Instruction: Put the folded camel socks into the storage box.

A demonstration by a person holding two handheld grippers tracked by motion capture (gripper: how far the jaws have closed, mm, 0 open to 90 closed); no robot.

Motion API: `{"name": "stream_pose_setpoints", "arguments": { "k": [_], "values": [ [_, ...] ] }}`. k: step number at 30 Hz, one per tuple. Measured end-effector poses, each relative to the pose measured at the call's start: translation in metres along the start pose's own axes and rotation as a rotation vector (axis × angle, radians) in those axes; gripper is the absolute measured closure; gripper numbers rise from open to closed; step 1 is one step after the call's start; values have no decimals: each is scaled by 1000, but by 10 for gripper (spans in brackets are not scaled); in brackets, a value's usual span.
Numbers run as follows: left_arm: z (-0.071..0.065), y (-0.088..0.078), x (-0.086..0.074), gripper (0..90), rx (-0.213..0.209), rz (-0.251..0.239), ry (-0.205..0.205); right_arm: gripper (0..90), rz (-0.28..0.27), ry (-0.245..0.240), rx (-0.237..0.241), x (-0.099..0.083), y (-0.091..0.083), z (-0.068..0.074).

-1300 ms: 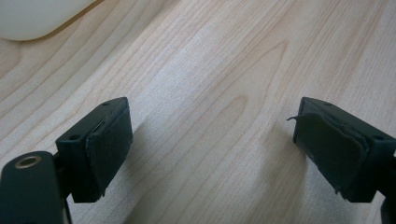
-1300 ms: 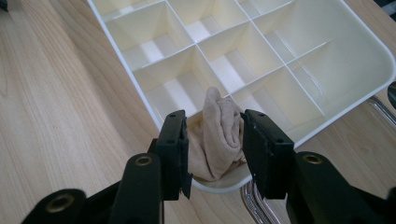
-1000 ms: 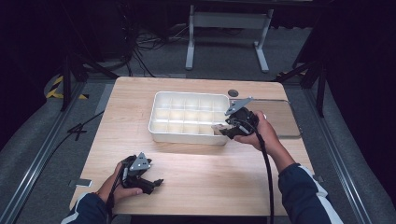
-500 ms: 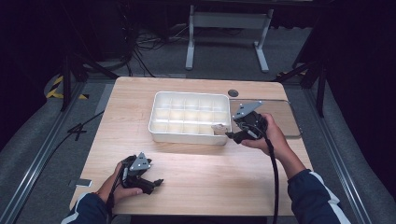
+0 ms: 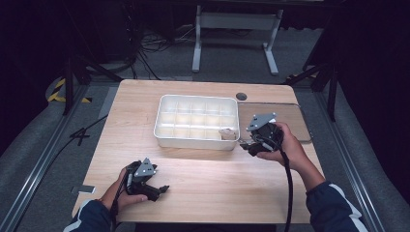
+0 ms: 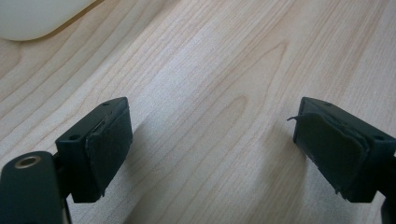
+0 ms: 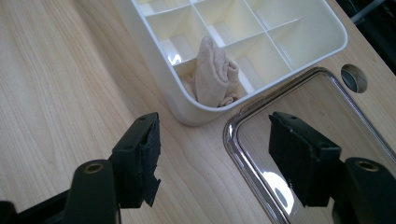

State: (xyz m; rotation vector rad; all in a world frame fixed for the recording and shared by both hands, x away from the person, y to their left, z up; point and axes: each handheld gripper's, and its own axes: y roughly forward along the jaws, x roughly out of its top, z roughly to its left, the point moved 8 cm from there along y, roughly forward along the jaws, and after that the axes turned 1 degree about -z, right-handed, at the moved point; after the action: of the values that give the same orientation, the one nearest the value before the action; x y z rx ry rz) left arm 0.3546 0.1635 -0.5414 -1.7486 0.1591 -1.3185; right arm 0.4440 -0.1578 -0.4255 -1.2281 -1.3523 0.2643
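A white compartment tray (image 5: 193,143) (image 7: 150,56) stands in the middle of the wooden table. A rolled beige cloth (image 5: 226,134) (image 7: 212,74) sits upright in its near right corner compartment. My right gripper (image 5: 245,144) (image 7: 217,142) hovers just off that corner, beside the tray. Its jaws have just been opening and stand wide apart with nothing between them. My left gripper (image 5: 162,189) (image 6: 210,135) rests low over bare wood near the front left, open, with nothing between its pads.
A clear plastic lid (image 5: 290,118) (image 7: 317,93) lies flat on the table right of the tray, partly under my right gripper. A round cable hole (image 5: 241,96) (image 7: 353,78) is behind it. The tray's other compartments look empty.
My right gripper has drawn back to the right from over the tray's corner, its jaws spreading wider. The cloth stays in the corner compartment. The left gripper has not moved.
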Motion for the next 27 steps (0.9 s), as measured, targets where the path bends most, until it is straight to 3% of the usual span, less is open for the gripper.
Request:
{"name": "stream_pose_setpoints", "arguments": {
  "k": [5, 18, 27],
  "values": [
    [0, 0, 0, 121, 0, 1, 2, 334, 26, -22, -18, -8, -1, 3],
    [0, 0, 0, 121, 0, 0, -1, 347, 31, 17, -75, -35, 3, 6],
    [0, 0, 0, 121, 0, 0, -1, 339, 47, 48, -66, -57, 8, 6]
  ]
}}
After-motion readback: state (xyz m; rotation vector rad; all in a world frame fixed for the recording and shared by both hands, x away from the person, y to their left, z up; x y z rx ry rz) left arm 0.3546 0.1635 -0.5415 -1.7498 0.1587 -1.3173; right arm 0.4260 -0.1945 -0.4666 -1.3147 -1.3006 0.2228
